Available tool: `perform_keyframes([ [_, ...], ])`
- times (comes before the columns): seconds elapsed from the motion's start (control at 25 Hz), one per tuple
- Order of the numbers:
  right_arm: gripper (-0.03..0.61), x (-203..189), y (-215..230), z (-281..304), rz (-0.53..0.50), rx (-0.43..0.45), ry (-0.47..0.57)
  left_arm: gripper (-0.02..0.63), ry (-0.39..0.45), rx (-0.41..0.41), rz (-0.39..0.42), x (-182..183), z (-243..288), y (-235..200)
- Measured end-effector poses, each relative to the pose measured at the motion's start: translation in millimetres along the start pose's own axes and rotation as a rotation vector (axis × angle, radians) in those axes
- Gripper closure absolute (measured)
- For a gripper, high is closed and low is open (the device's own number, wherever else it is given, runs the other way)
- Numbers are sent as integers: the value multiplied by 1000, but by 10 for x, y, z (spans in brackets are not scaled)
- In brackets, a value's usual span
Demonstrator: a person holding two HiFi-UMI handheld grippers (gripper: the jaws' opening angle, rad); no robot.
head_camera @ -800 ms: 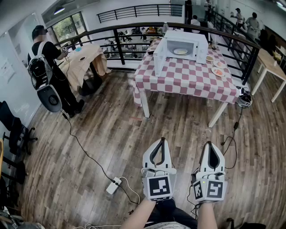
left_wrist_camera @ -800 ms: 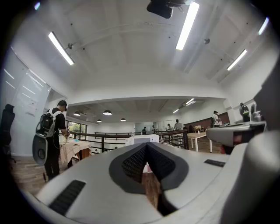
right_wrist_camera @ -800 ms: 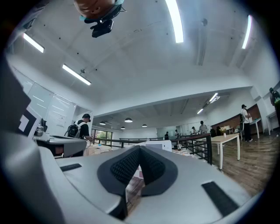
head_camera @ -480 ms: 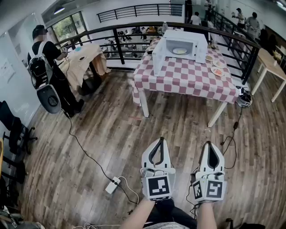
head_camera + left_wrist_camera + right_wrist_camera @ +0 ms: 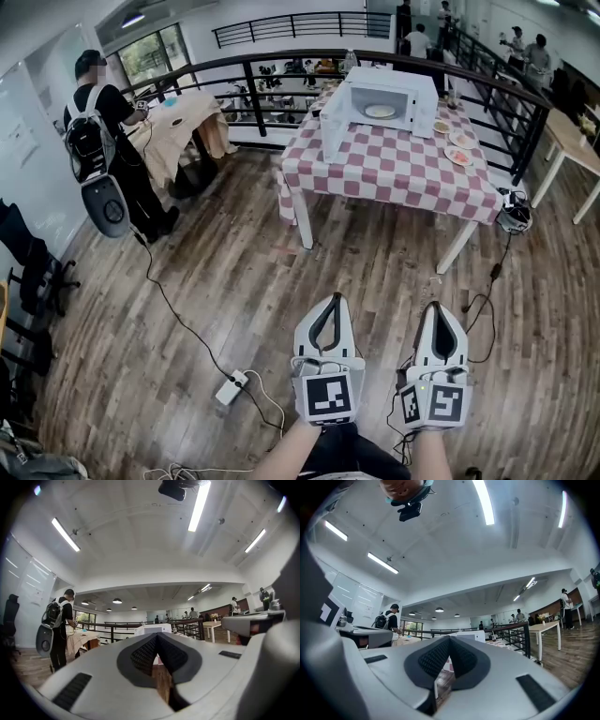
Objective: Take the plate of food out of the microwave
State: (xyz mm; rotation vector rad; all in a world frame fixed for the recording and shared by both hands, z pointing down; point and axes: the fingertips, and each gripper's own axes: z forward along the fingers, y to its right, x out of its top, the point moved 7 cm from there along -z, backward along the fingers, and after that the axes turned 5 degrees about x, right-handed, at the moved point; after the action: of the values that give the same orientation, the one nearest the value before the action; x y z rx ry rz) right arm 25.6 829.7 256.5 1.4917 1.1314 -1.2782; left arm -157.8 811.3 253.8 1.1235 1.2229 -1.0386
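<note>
A white microwave stands on a table with a red-and-white checked cloth, far across the room. Its door hangs open to the left, and a plate of food lies inside. My left gripper and right gripper are held side by side low in the head view, well short of the table, both shut and empty. In the left gripper view the microwave shows small just above the joined tips. In the right gripper view the microwave also peeks over the tips.
Other plates lie on the checked cloth right of the microwave. A black railing runs behind the table. A person with a backpack stands at left beside a draped table. A power strip and cables lie on the wood floor.
The table and microwave have shifted slightly in the head view, and both grippers sit a little lower in it. Their jaws stay shut.
</note>
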Motion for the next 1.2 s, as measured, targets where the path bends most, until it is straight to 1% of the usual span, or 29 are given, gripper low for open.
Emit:
perform_keyframes([
  [0.28,581,-72,-5,35,8,24,-12,586,-3,-1,7,-30,11,66],
  [0.56,581,-171,74,264,16,14,-32,586,-18,3,-1,-107,267,35],
  [0.68,581,-230,132,446,15,3,-39,586,2,-2,5,-135,478,-15],
  [0.8,581,-278,198,706,8,-8,-47,586,-18,-4,-6,-155,746,-95],
  [1.0,581,-277,293,1159,-4,-28,-43,586,-23,-9,-11,-149,1220,-240],
  [1.2,581,-317,338,1608,6,-46,-55,586,-31,-17,-16,-151,1662,-401],
])
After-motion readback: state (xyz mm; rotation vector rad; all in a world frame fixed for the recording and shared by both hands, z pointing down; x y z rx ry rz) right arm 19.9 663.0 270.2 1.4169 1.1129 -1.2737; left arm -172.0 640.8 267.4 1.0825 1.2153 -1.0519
